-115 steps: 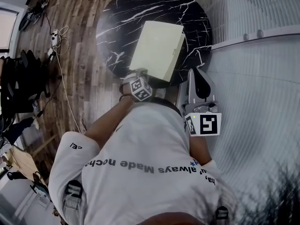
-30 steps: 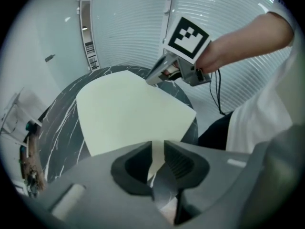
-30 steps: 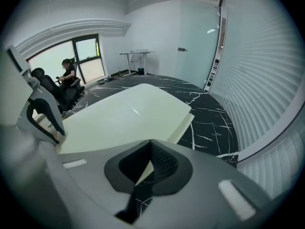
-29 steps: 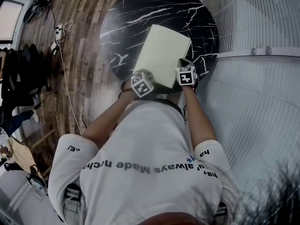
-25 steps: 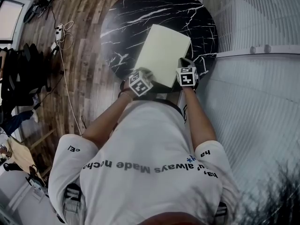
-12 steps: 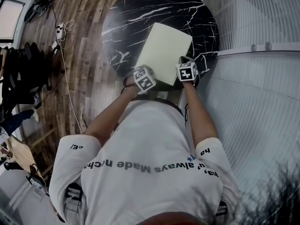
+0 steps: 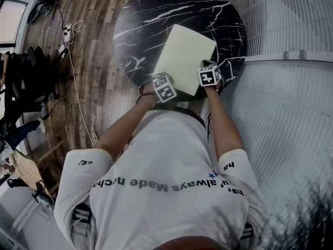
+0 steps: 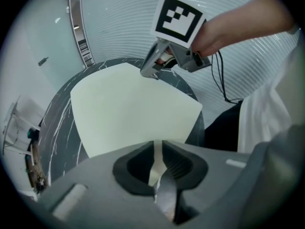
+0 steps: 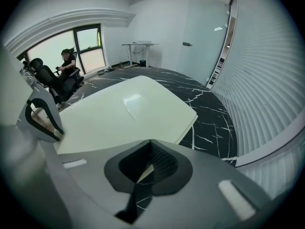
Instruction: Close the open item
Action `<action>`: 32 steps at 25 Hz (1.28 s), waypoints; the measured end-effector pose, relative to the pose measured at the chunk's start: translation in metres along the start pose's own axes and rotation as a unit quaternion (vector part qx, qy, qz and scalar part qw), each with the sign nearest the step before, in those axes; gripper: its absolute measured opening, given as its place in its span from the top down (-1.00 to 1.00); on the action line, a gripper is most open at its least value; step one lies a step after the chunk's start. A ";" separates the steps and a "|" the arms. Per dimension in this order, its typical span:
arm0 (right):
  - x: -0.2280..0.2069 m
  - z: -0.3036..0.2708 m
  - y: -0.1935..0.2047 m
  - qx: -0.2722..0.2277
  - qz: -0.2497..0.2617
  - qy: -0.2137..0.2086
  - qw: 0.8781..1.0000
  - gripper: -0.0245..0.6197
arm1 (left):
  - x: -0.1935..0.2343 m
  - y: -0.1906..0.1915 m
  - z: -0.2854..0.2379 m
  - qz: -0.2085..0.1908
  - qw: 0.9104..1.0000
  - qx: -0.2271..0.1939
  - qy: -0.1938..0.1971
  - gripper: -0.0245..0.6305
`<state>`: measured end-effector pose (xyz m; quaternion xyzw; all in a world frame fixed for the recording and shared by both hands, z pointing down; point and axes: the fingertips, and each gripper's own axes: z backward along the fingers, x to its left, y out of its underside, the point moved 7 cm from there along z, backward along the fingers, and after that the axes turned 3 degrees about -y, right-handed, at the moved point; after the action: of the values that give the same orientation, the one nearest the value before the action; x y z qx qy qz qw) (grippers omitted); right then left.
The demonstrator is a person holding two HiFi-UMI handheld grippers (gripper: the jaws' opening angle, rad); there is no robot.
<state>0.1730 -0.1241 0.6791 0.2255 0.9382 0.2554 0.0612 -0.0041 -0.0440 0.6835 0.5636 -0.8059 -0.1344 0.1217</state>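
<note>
Left gripper point(image 8: 157, 162): jaws clamped on the near edge of the pale green cover point(image 8: 128, 113). Right gripper point(image 9: 148, 162): jaws clamped on a side edge. The cover extends ahead of both, over the black marble table point(image 9: 209, 113). Anything beneath it is hidden. In the head view, the marker cubes point(image 7: 164, 87) mask the jaw tips.

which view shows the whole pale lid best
Head view: the pale lid shows nearly whole on the black table. The left gripper view cuts off its near part; the right gripper view shows its top and one side edge.
</note>
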 end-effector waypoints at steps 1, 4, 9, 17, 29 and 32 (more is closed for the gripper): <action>0.000 -0.002 0.002 0.004 0.003 0.001 1.000 0.92 | 0.000 0.000 0.000 0.002 1.000 0.000 0.002 0.75; 0.002 -0.007 0.004 0.012 0.017 0.004 1.000 0.94 | 0.001 0.001 -0.001 0.007 1.000 0.001 0.007 0.75; 0.001 -0.009 0.003 0.007 0.028 -0.002 1.000 0.96 | 0.005 0.000 -0.001 0.014 1.000 -0.003 0.014 0.76; -0.001 0.005 0.000 -0.017 0.002 0.015 1.000 0.92 | 0.011 0.002 0.009 0.067 0.997 -0.036 0.006 0.91; 0.010 0.076 -0.014 -0.132 -0.006 0.007 0.991 0.92 | 0.021 -0.006 0.050 0.100 0.986 -0.113 -0.067 0.92; 0.014 0.105 -0.024 -0.172 -0.005 0.004 0.985 0.92 | 0.026 -0.013 0.071 0.118 0.977 -0.153 -0.088 0.92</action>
<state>0.1756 -0.0884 0.5765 0.2059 0.8817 0.4133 0.0969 -0.0258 -0.0669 0.6136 0.4252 -0.8441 -0.2899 0.1503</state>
